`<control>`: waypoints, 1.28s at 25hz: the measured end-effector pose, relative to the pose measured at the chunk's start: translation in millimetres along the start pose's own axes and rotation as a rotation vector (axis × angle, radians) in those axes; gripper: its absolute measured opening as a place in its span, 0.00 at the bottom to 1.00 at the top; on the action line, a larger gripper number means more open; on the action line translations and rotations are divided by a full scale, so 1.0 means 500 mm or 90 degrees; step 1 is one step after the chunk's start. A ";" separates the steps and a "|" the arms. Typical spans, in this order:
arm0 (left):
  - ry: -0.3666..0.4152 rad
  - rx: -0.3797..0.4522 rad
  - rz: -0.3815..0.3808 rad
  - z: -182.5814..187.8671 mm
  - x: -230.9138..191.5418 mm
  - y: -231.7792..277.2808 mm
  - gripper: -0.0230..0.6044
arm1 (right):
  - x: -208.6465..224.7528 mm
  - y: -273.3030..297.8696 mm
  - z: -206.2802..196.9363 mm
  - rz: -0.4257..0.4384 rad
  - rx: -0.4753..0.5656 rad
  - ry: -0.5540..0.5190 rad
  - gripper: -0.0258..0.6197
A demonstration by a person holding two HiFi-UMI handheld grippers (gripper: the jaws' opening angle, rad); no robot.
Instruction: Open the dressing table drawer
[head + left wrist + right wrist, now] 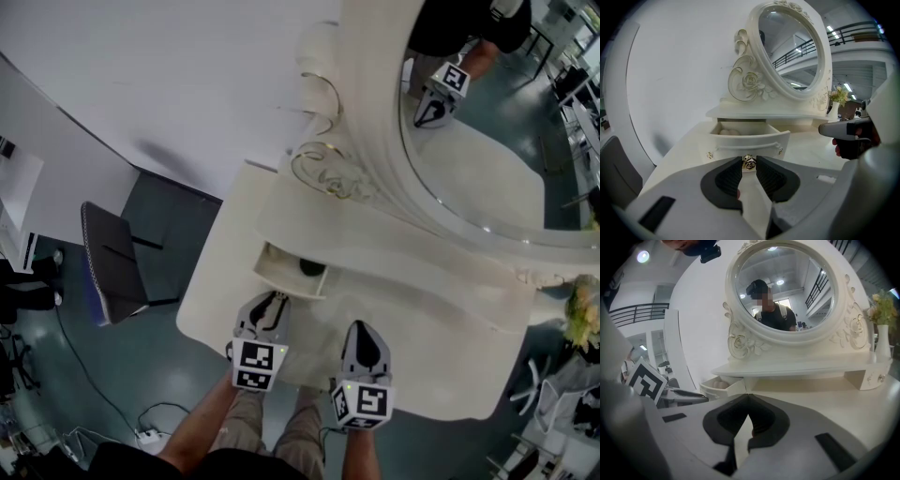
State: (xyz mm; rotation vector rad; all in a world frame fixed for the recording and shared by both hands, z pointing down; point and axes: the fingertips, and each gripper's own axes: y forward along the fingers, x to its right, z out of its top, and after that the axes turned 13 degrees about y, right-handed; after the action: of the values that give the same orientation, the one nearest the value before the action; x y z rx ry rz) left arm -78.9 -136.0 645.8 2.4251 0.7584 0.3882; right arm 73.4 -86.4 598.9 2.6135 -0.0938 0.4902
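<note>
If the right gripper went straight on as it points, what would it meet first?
Probably the bare table top just beyond the right gripper; the open drawer sits left of that line.

- Oval mirror [487, 141]: cream carved frame, standing upright; reference for the items below.
- Grey chair [114, 264]: on the floor left of the mirror, well apart.
- Vase of flowers [882, 338]: just beside the mirror's right edge.
- White box with cables [148, 437]: on the floor, beyond the chair from the mirror.
</note>
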 end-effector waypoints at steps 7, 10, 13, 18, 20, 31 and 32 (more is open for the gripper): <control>-0.005 -0.002 0.004 0.010 -0.003 -0.011 0.19 | -0.004 -0.007 0.017 0.003 0.011 -0.013 0.04; 0.000 0.017 0.016 0.035 -0.012 -0.029 0.19 | -0.010 -0.011 0.036 0.005 0.018 -0.015 0.04; 0.008 0.043 0.026 0.080 -0.024 -0.049 0.19 | -0.018 -0.017 0.063 0.009 0.030 -0.022 0.04; 0.024 0.089 0.037 0.173 -0.044 -0.090 0.19 | -0.038 -0.036 0.130 0.016 0.059 -0.035 0.04; 0.032 0.110 0.038 0.215 -0.050 -0.112 0.19 | -0.047 -0.045 0.161 0.017 0.071 -0.040 0.04; 0.077 0.212 0.036 0.410 -0.066 -0.223 0.13 | -0.106 -0.112 0.336 0.025 0.157 -0.077 0.04; 0.081 0.217 0.036 0.419 -0.066 -0.231 0.13 | -0.110 -0.117 0.346 0.027 0.163 -0.081 0.04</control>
State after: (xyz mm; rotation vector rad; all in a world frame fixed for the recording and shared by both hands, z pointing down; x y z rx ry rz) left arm -66.3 -166.6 406.4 2.7659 0.8732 0.4715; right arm 87.1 -116.5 411.1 2.8988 -0.1355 0.3710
